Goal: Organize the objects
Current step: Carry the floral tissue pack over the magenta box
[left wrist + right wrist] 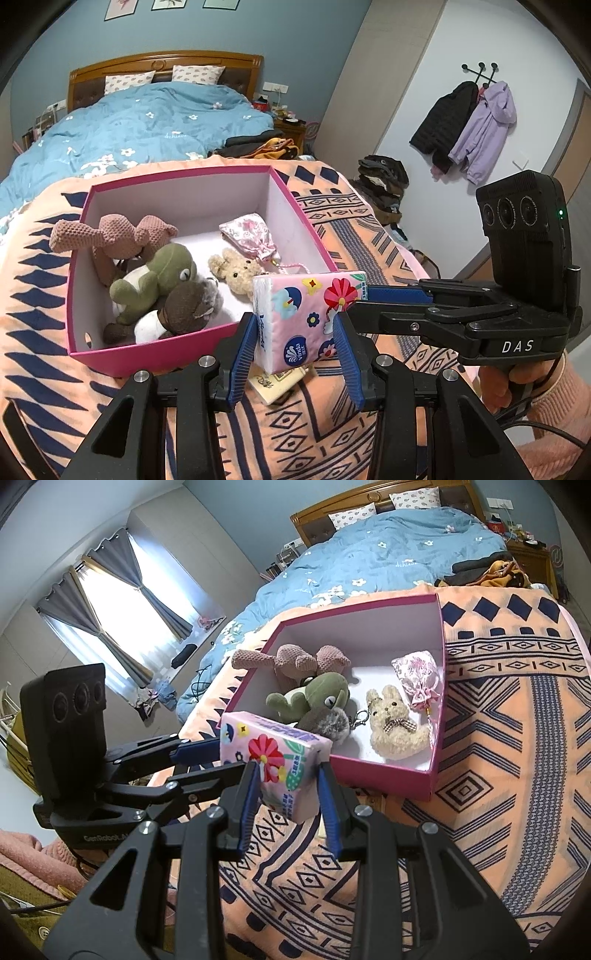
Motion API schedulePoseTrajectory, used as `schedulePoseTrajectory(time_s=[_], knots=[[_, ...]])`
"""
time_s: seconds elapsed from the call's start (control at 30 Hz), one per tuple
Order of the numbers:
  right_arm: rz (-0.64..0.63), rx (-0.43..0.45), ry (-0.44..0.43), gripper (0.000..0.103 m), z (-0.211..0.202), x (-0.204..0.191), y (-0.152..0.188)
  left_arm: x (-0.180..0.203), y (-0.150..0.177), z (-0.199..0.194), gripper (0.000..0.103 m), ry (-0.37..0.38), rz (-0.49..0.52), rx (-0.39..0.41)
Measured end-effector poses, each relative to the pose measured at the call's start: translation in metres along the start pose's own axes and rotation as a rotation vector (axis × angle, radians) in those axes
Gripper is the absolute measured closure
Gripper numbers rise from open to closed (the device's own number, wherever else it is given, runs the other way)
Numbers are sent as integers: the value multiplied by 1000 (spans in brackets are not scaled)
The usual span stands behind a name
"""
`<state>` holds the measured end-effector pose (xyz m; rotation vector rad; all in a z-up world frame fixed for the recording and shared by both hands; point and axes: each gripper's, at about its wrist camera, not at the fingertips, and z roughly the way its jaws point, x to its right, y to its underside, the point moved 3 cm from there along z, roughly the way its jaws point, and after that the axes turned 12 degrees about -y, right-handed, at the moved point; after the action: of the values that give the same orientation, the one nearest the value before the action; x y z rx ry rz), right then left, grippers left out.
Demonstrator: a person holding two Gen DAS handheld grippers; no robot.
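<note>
A pink flowered tissue pack [306, 314] hangs just above the patterned blanket at the near corner of the pink box [147, 358]. My left gripper [295, 321] is shut on its lower end, blue pads pressing both sides. My right gripper [360, 299] comes in from the right and clamps the pack's other end. In the right wrist view the right gripper [287, 768] holds the tissue pack [273, 753], and the left gripper [225, 755] enters from the left. The box [388, 775] holds a green frog [159, 273], a pink knitted plush [122, 232], a brown plush [188, 310], a beige bunny [236, 273] and a floral pouch [251, 236].
The box rests on an orange and navy blanket [498, 775] at the foot of a bed with a blue duvet [147, 122]. A small card [277, 384] lies under the pack. Folded clothes [258, 146] sit behind the box. Coats [480, 125] hang on the right wall.
</note>
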<state>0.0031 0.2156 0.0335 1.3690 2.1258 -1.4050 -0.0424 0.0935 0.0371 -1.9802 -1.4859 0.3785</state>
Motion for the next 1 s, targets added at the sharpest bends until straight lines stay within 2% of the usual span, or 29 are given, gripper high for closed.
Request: schedulePoseTrajectory(time_s=[0.6, 1.0], knots=[[-26, -12, -63, 68, 4, 8, -12, -3, -6, 6, 61, -51, -31, -5], [-15, -11, -51, 68, 12, 11, -21, -13, -16, 15, 61, -27, -18, -15]])
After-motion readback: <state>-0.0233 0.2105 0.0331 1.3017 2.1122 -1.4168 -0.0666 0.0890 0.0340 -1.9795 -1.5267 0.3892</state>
